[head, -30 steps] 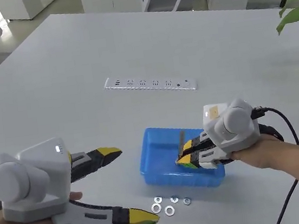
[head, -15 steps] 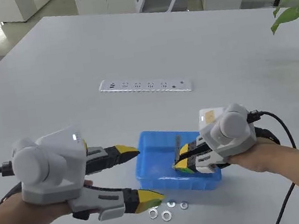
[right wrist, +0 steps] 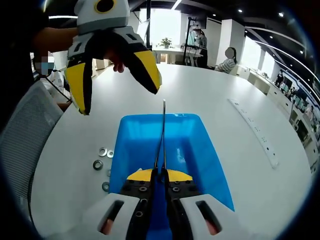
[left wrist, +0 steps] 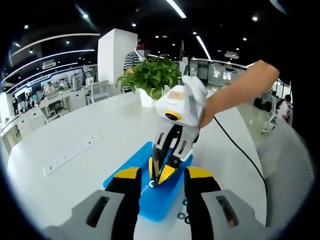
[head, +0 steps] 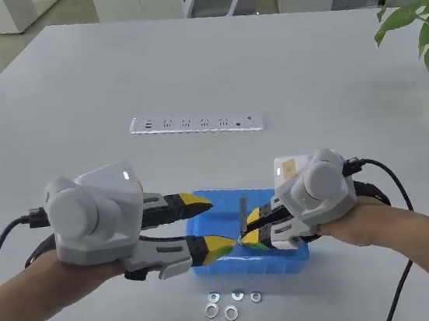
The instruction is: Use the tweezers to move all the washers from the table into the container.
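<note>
The right claw [head: 249,234], clenched on slim metal tweezers [head: 242,209], hovers over the shallow blue plastic container [head: 243,266]. The left claw [head: 214,223], jaws spread wide, faces it from 9 o'clock. Small silver metal washers [head: 230,303] lie on the white table [head: 267,76] at the container's 6 o'clock.

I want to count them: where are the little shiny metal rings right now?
In the head view the small silver metal washers lie in a cluster on the white table, just outside the near edge of the blue plastic container.
</note>
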